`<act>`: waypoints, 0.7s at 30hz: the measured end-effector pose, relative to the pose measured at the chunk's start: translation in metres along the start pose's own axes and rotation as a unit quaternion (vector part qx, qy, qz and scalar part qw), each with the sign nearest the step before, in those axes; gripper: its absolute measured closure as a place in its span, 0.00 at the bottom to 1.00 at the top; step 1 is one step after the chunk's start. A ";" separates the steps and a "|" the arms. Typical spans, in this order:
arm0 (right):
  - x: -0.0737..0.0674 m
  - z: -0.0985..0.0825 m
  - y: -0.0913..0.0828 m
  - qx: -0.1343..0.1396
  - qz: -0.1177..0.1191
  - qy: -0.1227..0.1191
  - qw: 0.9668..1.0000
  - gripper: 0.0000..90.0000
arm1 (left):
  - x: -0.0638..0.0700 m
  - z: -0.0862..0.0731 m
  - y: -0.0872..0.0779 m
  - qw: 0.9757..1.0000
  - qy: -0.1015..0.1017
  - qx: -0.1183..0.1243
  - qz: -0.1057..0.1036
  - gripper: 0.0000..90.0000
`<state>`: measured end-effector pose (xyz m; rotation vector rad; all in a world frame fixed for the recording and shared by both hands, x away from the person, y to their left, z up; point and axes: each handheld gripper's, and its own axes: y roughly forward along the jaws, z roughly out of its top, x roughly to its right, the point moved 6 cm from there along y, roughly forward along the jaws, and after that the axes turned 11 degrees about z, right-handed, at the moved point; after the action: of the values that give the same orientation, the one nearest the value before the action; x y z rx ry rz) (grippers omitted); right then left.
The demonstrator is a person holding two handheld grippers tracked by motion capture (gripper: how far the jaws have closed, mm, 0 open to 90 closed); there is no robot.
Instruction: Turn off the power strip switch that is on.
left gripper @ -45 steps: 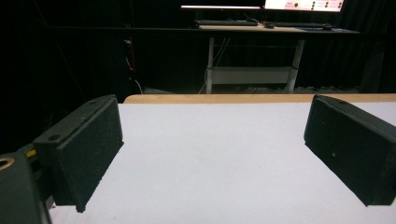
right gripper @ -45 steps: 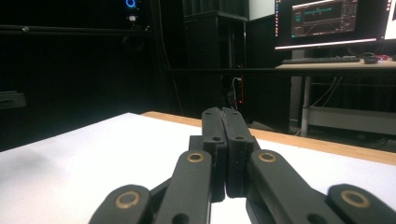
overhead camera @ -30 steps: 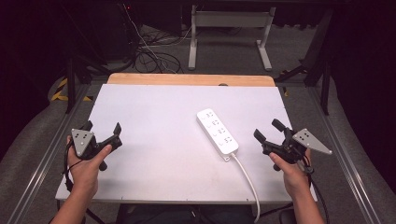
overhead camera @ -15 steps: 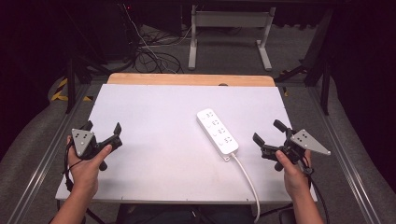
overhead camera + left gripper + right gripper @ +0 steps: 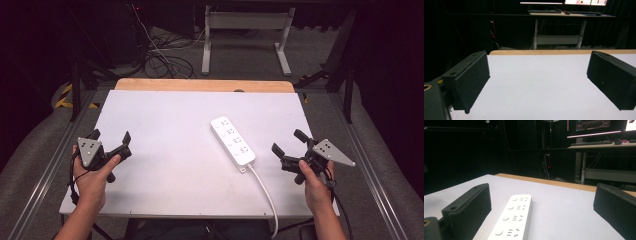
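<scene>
High view: white power strip (image 5: 232,141) flat on table (image 5: 165,130), uncontained.

I see the counter (image 5: 165,130), a white top with a wooden strip along its far edge. A white power strip (image 5: 233,141) lies flat on it, right of centre, set at a slant. Its white cable (image 5: 265,192) trails over the counter's near edge.

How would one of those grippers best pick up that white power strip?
Probably across its narrow width, mid-body. The power strip lies flat, long and slim, so its short sides fit between open jaws. The right gripper is nearest; come down from above, clear of the cable at its near end.
</scene>
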<state>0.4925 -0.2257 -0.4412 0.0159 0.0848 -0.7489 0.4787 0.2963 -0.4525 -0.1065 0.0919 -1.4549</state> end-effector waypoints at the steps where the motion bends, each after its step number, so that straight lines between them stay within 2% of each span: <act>1: 0.000 0.000 0.000 0.000 0.000 0.000 1.000 0.02 | 0.000 0.000 0.000 1.000 -0.001 0.001 0.000 0.06; 21: -0.001 -0.002 0.001 -0.005 0.008 0.000 1.000 0.03 | 0.000 0.000 -0.001 1.000 0.001 0.001 0.000 0.06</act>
<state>0.4924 -0.2237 -0.4432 0.0059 0.0883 -0.7333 0.4781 0.2963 -0.4524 -0.1043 0.0923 -1.4554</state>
